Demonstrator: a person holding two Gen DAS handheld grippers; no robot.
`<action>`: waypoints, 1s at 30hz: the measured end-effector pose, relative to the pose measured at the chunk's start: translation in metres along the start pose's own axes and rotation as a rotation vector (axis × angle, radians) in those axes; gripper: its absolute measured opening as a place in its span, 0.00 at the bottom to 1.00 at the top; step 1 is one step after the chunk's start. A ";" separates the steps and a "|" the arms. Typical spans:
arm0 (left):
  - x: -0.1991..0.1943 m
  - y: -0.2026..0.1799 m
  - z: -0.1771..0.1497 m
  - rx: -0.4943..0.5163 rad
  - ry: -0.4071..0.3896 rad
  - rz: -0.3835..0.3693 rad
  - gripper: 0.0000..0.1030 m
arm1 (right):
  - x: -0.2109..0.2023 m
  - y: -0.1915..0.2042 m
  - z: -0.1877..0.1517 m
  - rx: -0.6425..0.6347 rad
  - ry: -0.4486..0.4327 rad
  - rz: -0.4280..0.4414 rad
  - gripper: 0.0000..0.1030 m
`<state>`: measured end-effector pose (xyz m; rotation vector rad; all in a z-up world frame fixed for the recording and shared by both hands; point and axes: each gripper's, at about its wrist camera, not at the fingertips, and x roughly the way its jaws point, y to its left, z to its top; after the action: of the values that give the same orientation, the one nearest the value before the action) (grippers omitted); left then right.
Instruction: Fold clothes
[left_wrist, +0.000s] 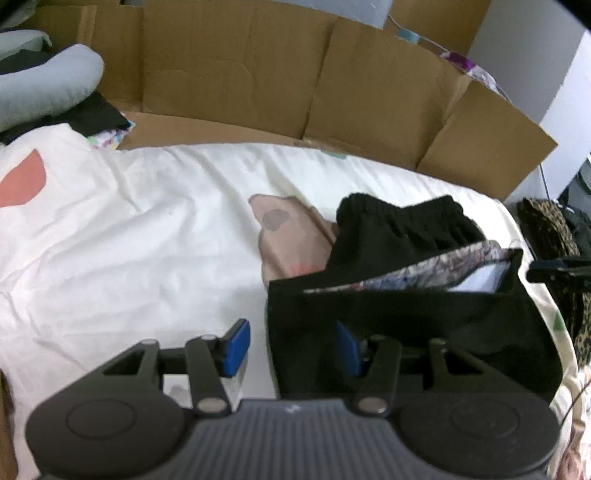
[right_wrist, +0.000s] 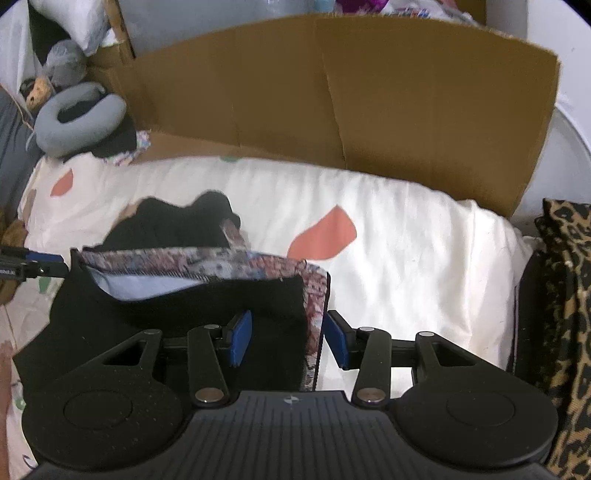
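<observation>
A black garment (left_wrist: 406, 317) with a patterned lining (left_wrist: 424, 273) lies on the white bed sheet (left_wrist: 129, 240). My left gripper (left_wrist: 291, 347) is open, its jaws straddling the garment's left edge. In the right wrist view the same black garment (right_wrist: 166, 306) shows its patterned hem (right_wrist: 310, 321). My right gripper (right_wrist: 286, 339) is open, with the garment's right edge between its blue pads (right_wrist: 242, 339). The left gripper's tip (right_wrist: 33, 264) shows at the garment's far left corner. A pink folded cloth (left_wrist: 291, 236) lies behind the garment.
A brown cardboard wall (left_wrist: 295, 92) stands behind the bed, also in the right wrist view (right_wrist: 369, 103). A grey neck pillow (right_wrist: 77, 118) lies at the back left. Leopard-print fabric (right_wrist: 569, 295) sits off the bed's right side.
</observation>
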<state>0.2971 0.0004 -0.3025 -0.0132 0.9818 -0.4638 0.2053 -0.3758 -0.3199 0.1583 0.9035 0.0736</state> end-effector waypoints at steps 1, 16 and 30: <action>0.001 0.000 -0.001 0.006 0.002 -0.002 0.52 | 0.003 0.000 0.001 -0.003 0.003 0.006 0.49; 0.011 -0.007 0.006 0.082 -0.037 -0.001 0.04 | 0.015 -0.007 0.013 -0.003 -0.022 0.026 0.02; 0.029 0.005 0.008 0.000 0.022 0.023 0.18 | 0.039 -0.022 0.016 0.097 0.025 0.029 0.06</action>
<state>0.3186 -0.0080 -0.3222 0.0030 1.0026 -0.4438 0.2423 -0.3943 -0.3445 0.2619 0.9303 0.0590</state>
